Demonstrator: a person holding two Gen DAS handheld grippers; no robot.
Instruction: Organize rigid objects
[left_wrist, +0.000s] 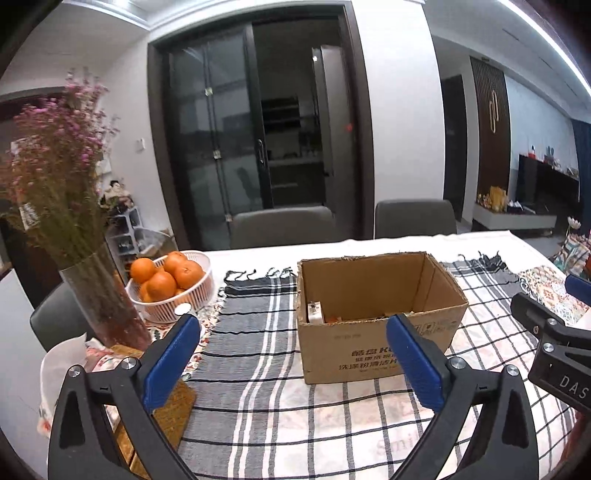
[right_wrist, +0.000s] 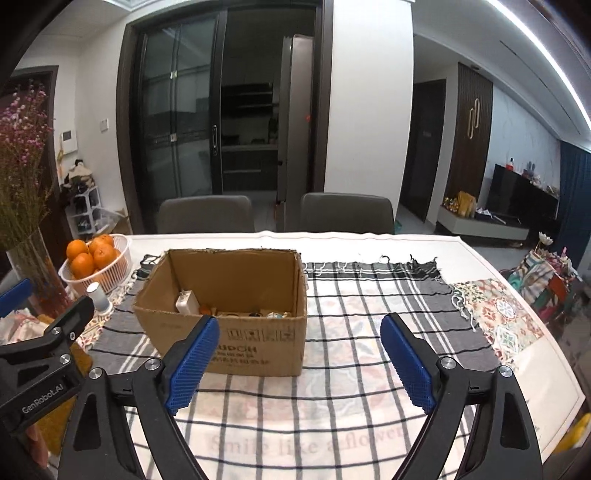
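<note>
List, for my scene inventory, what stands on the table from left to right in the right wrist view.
Glass vase of pink dried flowers → white slatted basket of oranges → open brown cardboard box → grey-and-white checked cloth → colourful patterned mat.

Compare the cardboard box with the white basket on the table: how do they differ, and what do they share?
The box is brown, square-cornered and solid-walled; the basket is white, round and slatted. The box is the bigger of the two. The box holds small mixed items sunk below its rim; the basket is heaped with oranges rising above its rim. The box stands on the checked cloth, the basket left of it. Both are open-topped and upright.
</note>
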